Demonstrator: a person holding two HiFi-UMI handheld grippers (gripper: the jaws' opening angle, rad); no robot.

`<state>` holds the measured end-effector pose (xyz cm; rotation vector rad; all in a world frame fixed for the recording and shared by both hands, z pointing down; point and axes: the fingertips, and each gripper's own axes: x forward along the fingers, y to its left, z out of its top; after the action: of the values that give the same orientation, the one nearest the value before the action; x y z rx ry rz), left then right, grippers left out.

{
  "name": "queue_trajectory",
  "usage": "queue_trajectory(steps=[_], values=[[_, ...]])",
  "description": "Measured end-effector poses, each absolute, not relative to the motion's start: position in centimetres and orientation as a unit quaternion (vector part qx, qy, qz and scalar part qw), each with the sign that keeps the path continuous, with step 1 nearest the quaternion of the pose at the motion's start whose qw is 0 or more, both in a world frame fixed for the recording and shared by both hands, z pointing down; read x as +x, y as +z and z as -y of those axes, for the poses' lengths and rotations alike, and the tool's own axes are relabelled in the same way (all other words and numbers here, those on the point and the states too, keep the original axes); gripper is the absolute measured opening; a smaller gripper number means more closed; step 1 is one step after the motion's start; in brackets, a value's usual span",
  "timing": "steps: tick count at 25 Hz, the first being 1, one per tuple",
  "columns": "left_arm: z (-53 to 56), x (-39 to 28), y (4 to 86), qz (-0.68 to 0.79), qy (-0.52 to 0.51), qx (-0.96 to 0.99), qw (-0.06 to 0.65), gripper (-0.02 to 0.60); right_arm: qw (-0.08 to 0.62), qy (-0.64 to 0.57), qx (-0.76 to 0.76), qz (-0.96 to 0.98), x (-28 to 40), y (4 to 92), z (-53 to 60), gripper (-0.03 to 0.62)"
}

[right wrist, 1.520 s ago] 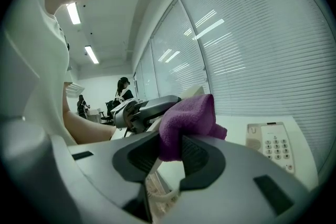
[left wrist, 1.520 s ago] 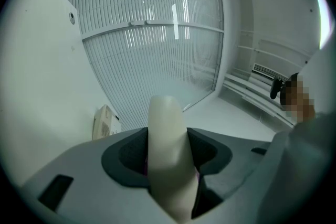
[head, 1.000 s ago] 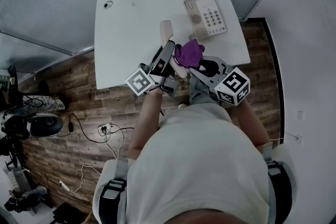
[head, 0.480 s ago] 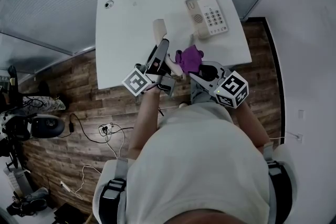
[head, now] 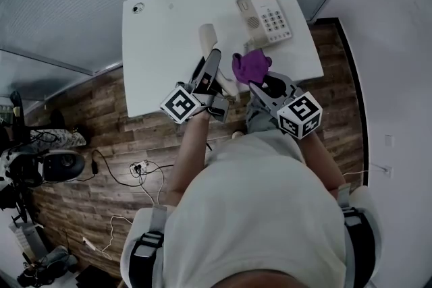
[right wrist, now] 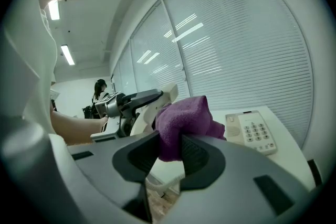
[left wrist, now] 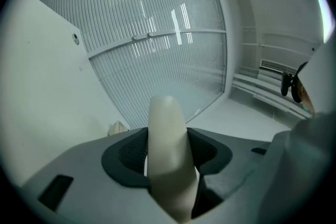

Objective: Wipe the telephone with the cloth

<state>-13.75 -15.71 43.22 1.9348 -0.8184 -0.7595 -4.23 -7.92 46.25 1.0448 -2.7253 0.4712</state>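
Between the right gripper's (right wrist: pixel 169 152) jaws a purple cloth (right wrist: pixel 184 118) is pinched. At its 9 o'clock, the left gripper (head: pixel 212 63) clamps the raised handset (head: pixel 207 34). Advised: brace the handset and stroke the cloth lengthwise. The telephone base (head: pixel 264 19) lies at 1 o'clock on the table (head: pixel 169 44).

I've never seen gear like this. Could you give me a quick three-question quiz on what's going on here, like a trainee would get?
1. True or false: the handset rests on the telephone base.
2. The right gripper holds: A a sponge, B a purple cloth, C nothing.
3. Which gripper grips the handset?
Key: 1 false, it is lifted off; 2 B; 3 the left gripper.
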Motion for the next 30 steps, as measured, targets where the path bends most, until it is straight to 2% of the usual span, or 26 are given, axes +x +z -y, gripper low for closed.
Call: queue_trajectory(steps=[4, 13, 30], values=[[16.1, -13.4, 43.0, 0.352, -0.267, 0.802, 0.401, 0.232, 0.074, 0.150, 0.399, 0.902, -2.9, 45.1, 9.3, 0.120], [19.4, -8.6, 44.8, 0.390, -0.215, 0.804, 0.393, 0.232, 0.039, 0.146, 0.470, 0.870, 3.8, 44.1, 14.7, 0.120], [27.4, -2.9, 49.7, 0.501, -0.116, 0.764, 0.389, 0.232, 0.051, 0.141, 0.434, 0.888, 8.9, 43.1, 23.7, 0.121]])
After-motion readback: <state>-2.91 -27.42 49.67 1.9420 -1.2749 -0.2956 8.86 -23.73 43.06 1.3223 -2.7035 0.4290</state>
